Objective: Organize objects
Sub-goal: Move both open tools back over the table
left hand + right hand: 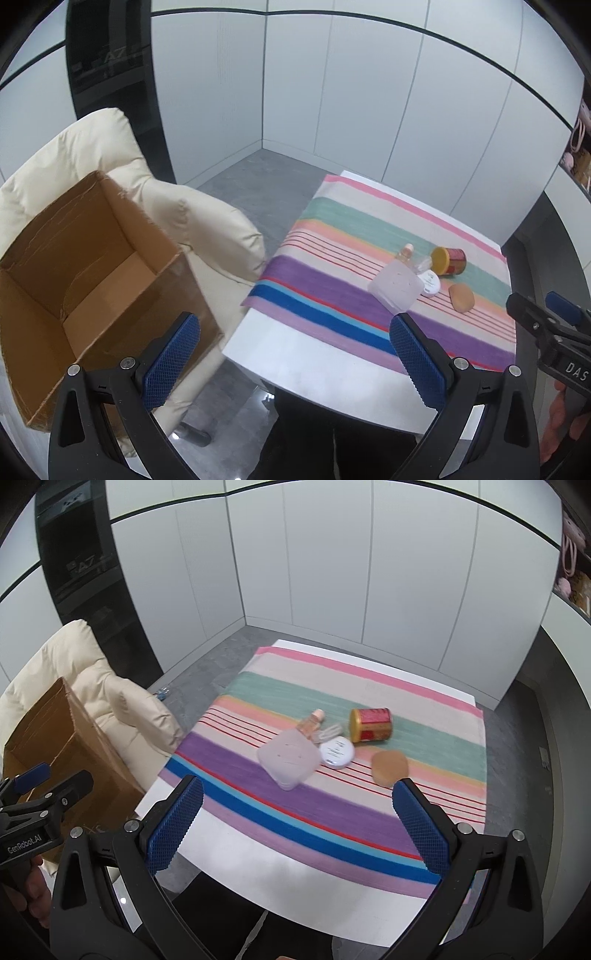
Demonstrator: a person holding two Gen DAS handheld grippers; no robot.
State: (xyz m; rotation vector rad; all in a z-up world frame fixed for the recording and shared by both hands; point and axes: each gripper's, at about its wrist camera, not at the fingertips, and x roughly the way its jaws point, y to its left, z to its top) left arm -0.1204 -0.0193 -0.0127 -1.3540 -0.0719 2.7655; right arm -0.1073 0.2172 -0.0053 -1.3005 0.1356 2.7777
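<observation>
Left gripper (295,354) — blue-padded jaws spread wide, nothing between them; held above the near left corner of the table, between the box and the cloth.

Right gripper (297,823) — jaws likewise spread wide and empty, hovering over the near edge of the table, apart from all the objects.

Cardboard box (92,266) — open-topped, flaps up, nothing visible inside; sits on a cream padded armchair (110,155) just left of the table.

White table (258,878) — bare along its near edge; a striped cloth (258,775) in pink, green, purple and blue covers the rest.

Objects, clustered near the middle of the cloth:
- Translucent squarish container (289,760), nearest the grippers.
- Small bottle with a peach cap (314,722), lying just behind the container and touching it.
- Clear plastic piece (330,733) beside the bottle; too blurred to identify.
- Round white tin with a printed lid (337,754), lying flat, touching the container's right side.
- Red-and-gold can (371,724), on its side, gold end facing left, behind the tin.
- Flat tan rounded item (388,767), right of the tin, close to it.
</observation>
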